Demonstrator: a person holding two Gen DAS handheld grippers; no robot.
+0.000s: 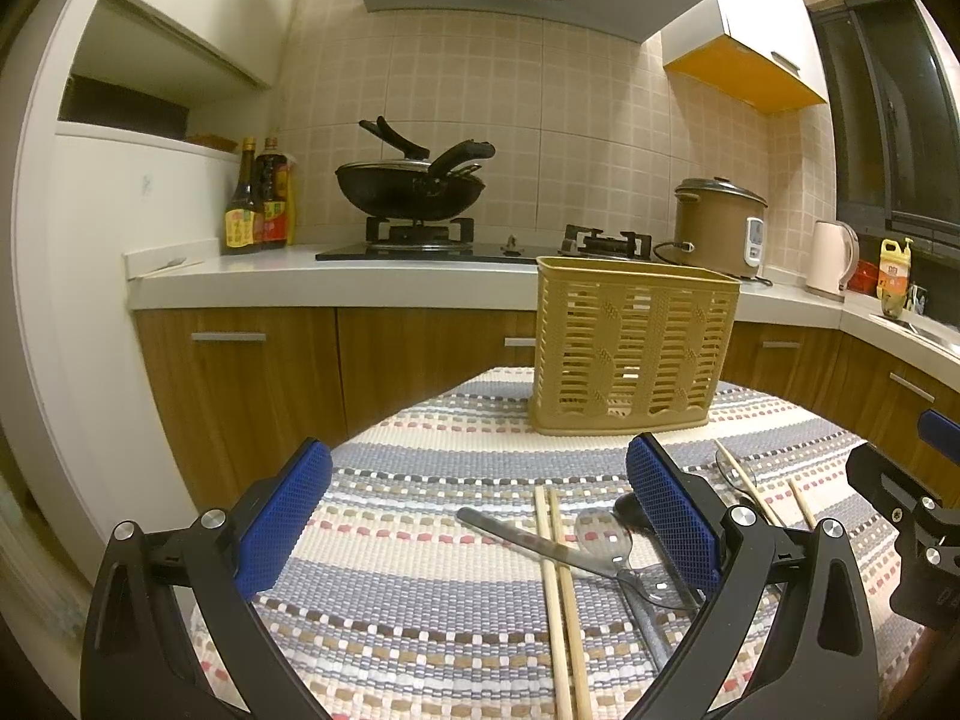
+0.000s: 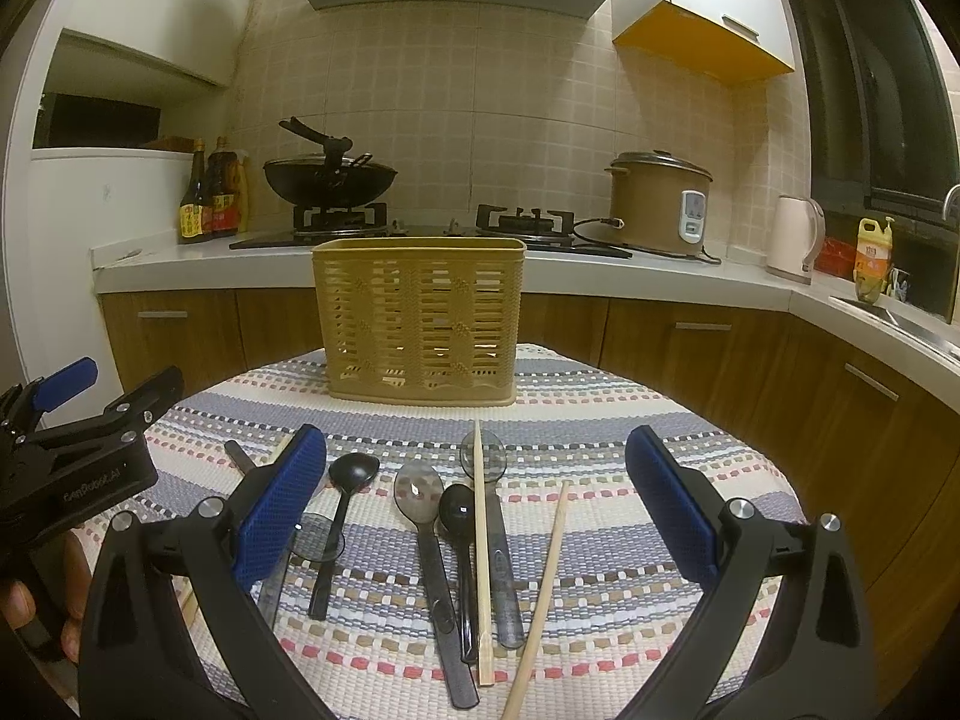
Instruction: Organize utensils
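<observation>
A tan slotted utensil basket (image 2: 420,324) stands upright at the far side of a striped woven mat (image 2: 600,420); it also shows in the left wrist view (image 1: 630,354). Several spoons (image 2: 420,498) and wooden chopsticks (image 2: 482,552) lie loose on the mat in front of it. My right gripper (image 2: 474,504) is open and empty above them. My left gripper (image 1: 480,516) is open and empty over a pair of chopsticks (image 1: 558,588), a metal knife (image 1: 528,543) and a clear spoon (image 1: 606,534).
The mat covers a small table whose far edge faces wooden cabinets. Behind is a counter with a gas stove and wok (image 1: 414,186), sauce bottles (image 1: 258,204), a rice cooker (image 2: 660,204) and a kettle (image 2: 795,240). The left gripper's body (image 2: 72,456) sits at the right view's left edge.
</observation>
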